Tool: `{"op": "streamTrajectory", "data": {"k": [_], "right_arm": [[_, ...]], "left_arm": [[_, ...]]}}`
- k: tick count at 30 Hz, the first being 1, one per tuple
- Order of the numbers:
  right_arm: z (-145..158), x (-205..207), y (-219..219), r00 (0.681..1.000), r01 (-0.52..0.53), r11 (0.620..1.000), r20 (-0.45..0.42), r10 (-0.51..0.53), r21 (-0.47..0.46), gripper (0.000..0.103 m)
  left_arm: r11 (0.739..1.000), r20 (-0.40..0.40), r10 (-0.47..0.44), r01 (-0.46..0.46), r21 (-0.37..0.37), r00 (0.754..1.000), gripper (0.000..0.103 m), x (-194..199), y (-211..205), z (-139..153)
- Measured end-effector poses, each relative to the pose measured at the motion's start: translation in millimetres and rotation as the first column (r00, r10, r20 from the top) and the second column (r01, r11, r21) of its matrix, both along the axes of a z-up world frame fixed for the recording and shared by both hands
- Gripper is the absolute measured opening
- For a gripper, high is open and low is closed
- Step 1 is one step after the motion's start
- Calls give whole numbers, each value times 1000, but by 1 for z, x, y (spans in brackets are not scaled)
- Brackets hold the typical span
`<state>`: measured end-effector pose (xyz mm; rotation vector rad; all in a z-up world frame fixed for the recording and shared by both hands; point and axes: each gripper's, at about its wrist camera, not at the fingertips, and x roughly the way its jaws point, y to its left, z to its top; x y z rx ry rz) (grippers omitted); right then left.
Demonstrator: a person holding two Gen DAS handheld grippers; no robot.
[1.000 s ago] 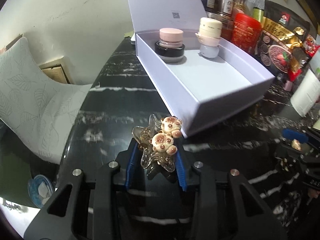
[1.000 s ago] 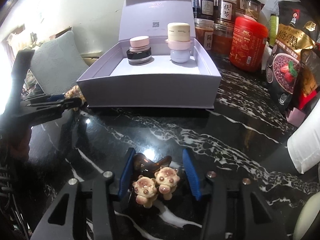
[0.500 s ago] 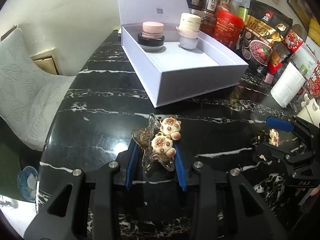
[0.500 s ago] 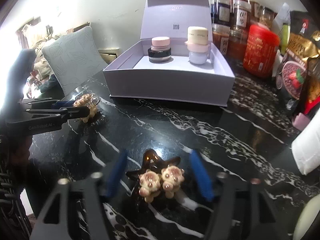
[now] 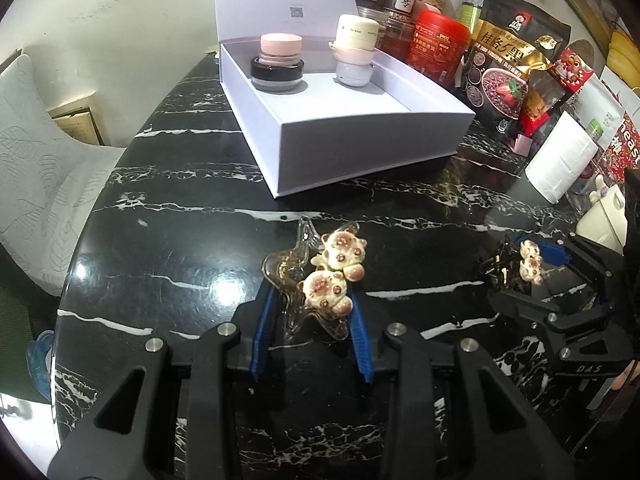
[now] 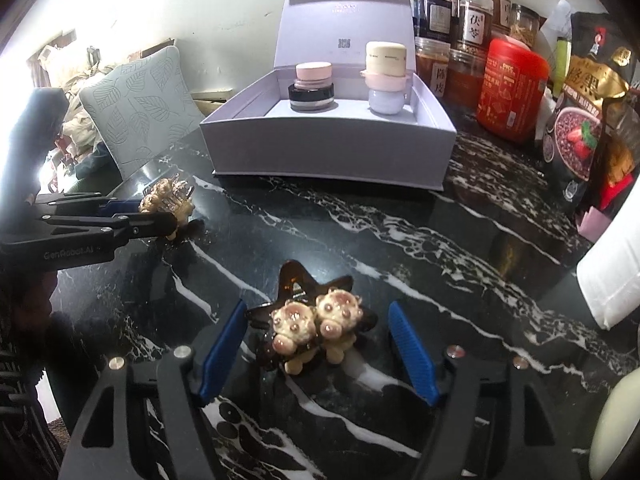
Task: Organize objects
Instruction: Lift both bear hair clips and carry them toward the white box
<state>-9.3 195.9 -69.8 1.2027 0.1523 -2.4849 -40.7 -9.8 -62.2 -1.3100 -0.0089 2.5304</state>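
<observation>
I am seeing glossy black marble gleaming on the table (image 5: 168, 216), matt card on the box (image 5: 360, 140), and clear glossy plastic on my clip (image 5: 316, 276).

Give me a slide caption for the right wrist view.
Right gripper open around a dark star hair clip on the marble table.

Black marble table (image 6: 460, 248) veined white; lilac box (image 6: 328, 152); cream-and-pink bear clips (image 6: 316, 326)

Box (image 6: 328, 152) ahead; jars (image 6: 472, 28) behind.
</observation>
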Motion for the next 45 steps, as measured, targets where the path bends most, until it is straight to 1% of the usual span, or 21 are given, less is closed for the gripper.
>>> {"op": "streamTrajectory", "data": {"k": [1,3,6,14,18,21,29,39,45], "right_arm": [[-1,0,0,1000,-3,1000,5,3,-2,74],[-2,2,-1,1000,-11,1000,4,11,-11,65],[-2,3,-2,1000,-15,1000,0,15,-8,64],[8,6,0,999,-32,999,-19,31,-36,64],[12,4,1,999,-37,999,-17,36,-38,64],[16,3,2,999,-36,999,-20,35,-38,64],[28,4,3,998,-54,998,-40,52,-37,64],[55,-1,-5,992,-93,996,-86,92,-14,64],[69,-9,-9,989,-113,993,-95,111,-17,64]], "left_arm": [[1000,0,-1,1,-1,1000,33,0,1,0],[1000,2,-1,1,-1,1000,33,1,1,0],[1000,5,-1,1,-3,1000,33,2,2,1],[1000,19,2,-2,-22,1000,33,1,8,9],[1000,17,0,0,-7,1000,33,0,11,15],[1000,3,-4,4,-3,1000,33,1,13,22],[1000,-34,-15,14,-19,999,33,3,18,43],[999,-62,-19,16,-48,998,33,-4,22,72],[998,-78,-18,14,-63,997,33,-13,25,88]]}}
